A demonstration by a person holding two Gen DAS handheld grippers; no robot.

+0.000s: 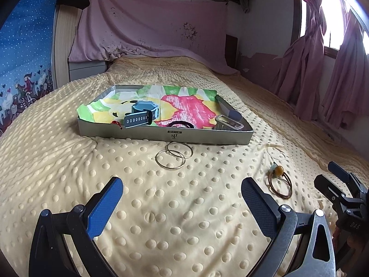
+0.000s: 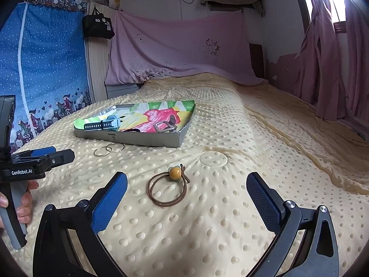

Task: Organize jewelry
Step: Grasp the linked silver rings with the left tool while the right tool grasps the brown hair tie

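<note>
A shallow grey tray (image 1: 129,133) (image 2: 129,138) lined with colourful paper lies on the yellow dotted blanket. Inside it are a blue-grey watch (image 1: 143,113) (image 2: 103,124) and a metal buckle (image 1: 228,122) (image 2: 165,125). Two thin gold rings (image 1: 173,157) (image 2: 108,150) lie overlapped just in front of the tray. A brown cord bracelet with an amber bead (image 1: 280,180) (image 2: 168,188) lies to their right. My left gripper (image 1: 182,198) hovers open over bare blanket short of the rings. My right gripper (image 2: 186,196) is open, the bracelet just ahead between its fingers, untouched.
The bed runs back to a pink sheet (image 1: 150,27) draped at the headboard. Pink curtains (image 1: 322,57) hang on the right and a blue dotted wardrobe cover (image 2: 41,69) on the left. A hand (image 2: 23,203) holds the left gripper's handle.
</note>
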